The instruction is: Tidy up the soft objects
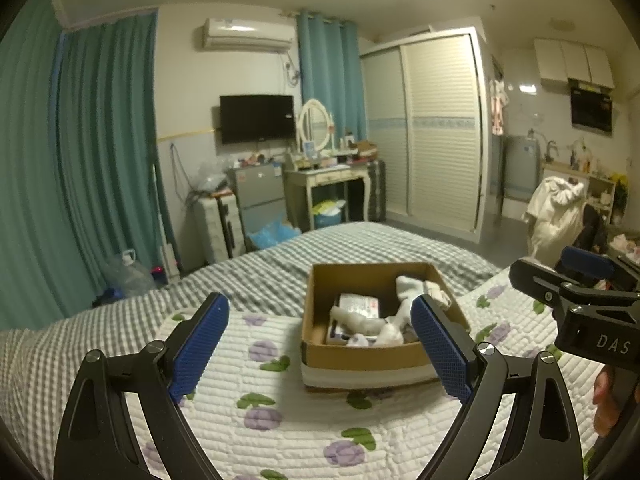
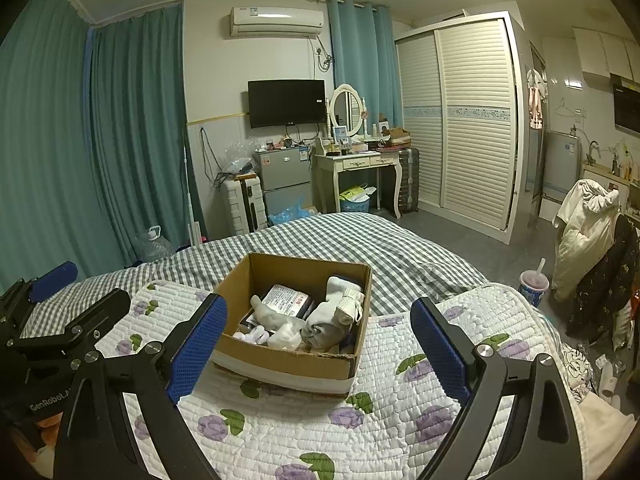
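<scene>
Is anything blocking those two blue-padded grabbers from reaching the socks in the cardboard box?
Nothing visible does. The brown cardboard box is open-topped, the white socks lie exposed, and both open hand-held grippers, left and right, face it over bare quilt.

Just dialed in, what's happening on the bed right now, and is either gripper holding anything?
Nothing is held. A person holds the left gripper and the right gripper above the white quilted floral bedspread, both with jaws wide open and empty. They face the open brown cardboard box sitting on the bedspread. Inside it lie white and grey rolled socks on top of a flat printed packet. Neither gripper touches the box.
</scene>
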A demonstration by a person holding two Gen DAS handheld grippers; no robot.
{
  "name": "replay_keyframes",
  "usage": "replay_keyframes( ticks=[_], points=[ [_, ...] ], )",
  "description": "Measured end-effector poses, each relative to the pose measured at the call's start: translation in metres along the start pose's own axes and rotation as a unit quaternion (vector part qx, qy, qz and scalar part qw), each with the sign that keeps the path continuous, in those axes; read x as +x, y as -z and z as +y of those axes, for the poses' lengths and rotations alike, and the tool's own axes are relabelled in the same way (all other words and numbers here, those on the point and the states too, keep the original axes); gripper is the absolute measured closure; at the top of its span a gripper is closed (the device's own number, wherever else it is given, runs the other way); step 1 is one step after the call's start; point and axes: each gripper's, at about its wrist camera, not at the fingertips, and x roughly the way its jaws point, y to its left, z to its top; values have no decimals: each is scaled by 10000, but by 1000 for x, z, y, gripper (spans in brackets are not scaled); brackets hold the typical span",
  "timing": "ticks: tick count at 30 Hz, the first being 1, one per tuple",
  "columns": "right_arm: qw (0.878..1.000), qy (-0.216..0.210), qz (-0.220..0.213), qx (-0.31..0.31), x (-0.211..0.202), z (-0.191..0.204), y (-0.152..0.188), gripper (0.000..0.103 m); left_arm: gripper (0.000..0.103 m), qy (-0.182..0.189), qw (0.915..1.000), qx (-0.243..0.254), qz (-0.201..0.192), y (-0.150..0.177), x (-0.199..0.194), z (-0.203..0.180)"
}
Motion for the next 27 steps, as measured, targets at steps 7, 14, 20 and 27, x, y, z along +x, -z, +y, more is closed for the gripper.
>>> replay_keyframes(
  ticks=[7,14,20,27],
  points=[
    [10000,5,15,11,1,0,0,10,9,24,10000,6,-8,-1,0,2],
    [10000,6,14,14,1,0,0,10,9,32,10000,2,-21,-2,2,2],
    [10000,1,18,12,2,0,1,10,9,31,10000,-1,-21,-2,2,2],
    [10000,6,23,19,3,1,1,10,9,27,10000,-22,-7,-2,4,3]
  ],
)
